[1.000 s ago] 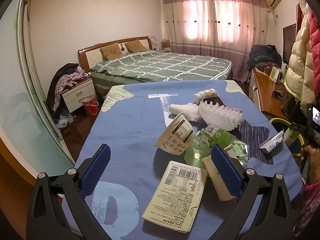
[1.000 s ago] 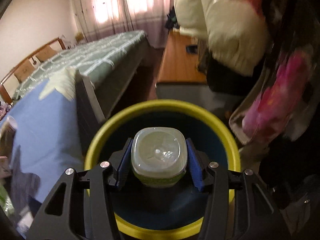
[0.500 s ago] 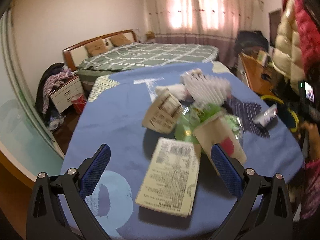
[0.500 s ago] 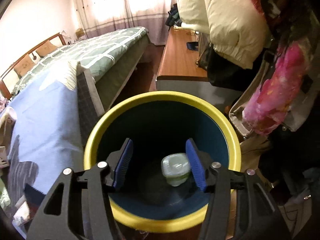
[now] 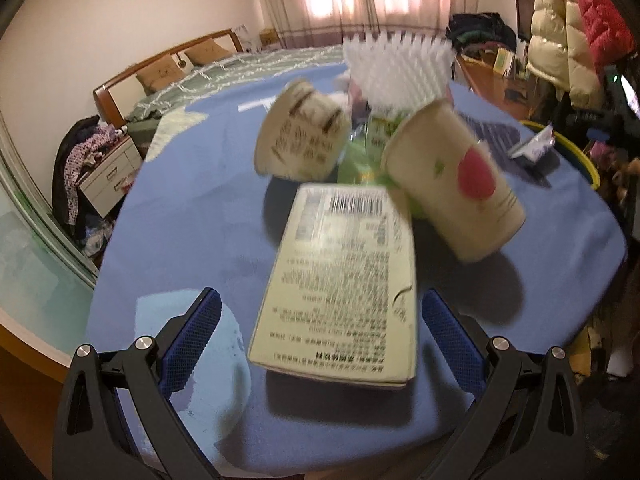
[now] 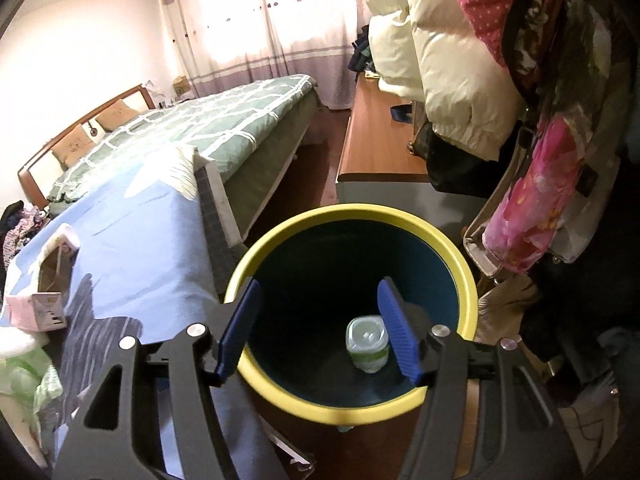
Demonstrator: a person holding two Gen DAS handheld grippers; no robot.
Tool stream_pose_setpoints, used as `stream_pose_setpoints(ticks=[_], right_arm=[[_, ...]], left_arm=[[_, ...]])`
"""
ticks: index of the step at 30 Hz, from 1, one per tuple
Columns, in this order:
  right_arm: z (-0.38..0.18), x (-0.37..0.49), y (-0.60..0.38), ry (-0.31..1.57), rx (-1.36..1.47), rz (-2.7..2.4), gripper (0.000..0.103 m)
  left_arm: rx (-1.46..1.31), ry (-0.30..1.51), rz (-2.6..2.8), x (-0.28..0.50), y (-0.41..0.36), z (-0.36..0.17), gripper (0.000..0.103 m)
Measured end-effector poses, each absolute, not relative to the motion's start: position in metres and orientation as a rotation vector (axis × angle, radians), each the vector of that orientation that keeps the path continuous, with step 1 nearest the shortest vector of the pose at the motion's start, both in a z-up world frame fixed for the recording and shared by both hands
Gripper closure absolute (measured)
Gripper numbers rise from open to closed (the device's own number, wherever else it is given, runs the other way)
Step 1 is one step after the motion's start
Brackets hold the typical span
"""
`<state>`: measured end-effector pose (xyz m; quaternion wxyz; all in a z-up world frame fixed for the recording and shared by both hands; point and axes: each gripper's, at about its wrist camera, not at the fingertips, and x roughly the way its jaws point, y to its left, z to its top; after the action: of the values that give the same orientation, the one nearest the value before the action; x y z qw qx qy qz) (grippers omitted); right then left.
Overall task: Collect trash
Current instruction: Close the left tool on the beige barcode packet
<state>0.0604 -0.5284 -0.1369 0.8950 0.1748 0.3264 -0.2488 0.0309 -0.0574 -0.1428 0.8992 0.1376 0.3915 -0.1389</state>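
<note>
A flat cream carton with a barcode [image 5: 340,284] lies on the blue cloth, its near end between the wide-open fingers of my left gripper [image 5: 320,328], which touch nothing. Behind it sit a paper cup with a red spot [image 5: 452,184], a printed paper tub [image 5: 300,136], green wrappers [image 5: 360,152] and a white spiky foam sheet [image 5: 396,68]. My right gripper [image 6: 318,328] hangs over the yellow-rimmed bin [image 6: 468,280]; its jaws are opening and nothing is between them. A small clear bottle [image 6: 367,342] lies at the bin's bottom.
A green-quilted bed [image 6: 208,128] and a wooden bench [image 6: 380,136] stand beyond the bin. Coats and a pink bag [image 6: 532,208] hang close on the right. A pink carton [image 6: 36,308] lies on the cloth. A bedside cabinet [image 5: 108,172] is at the left.
The right gripper let go of the clear bottle, which dropped to the bin's bottom, and lifted slightly. The left gripper came down toward the trash, so the flat carton now sits between its fingers.
</note>
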Motion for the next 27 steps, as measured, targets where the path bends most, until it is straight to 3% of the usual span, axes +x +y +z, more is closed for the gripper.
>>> stream_pose_setpoints(ticks=[5, 7, 9, 10, 27], right_arm=[[-0.133, 0.058, -0.521, 0.671, 0.367, -0.489, 0.044], [-0.135, 0.059, -0.518, 0.673, 0.369, -0.479, 0.044], [-0.136, 0.058, -0.516, 0.675, 0.370, -0.468, 0.044], [-0.136, 0.057, -0.516, 0.674, 0.372, -0.465, 0.044], [-0.134, 0.047, -0.516, 0.650, 0.410, -0.433, 0.044]], left_arm=[[0.284, 0.811, -0.291, 0.031, -0.055, -0.155, 0.004], [0.269, 0.805, -0.300, 0.032, -0.054, -0.157, 0.010], [0.257, 0.808, -0.315, 0.030, -0.048, -0.156, 0.026], [0.255, 0.810, -0.316, 0.030, -0.047, -0.157, 0.028], [0.207, 0.633, -0.255, 0.018, -0.027, -0.078, 0.031]])
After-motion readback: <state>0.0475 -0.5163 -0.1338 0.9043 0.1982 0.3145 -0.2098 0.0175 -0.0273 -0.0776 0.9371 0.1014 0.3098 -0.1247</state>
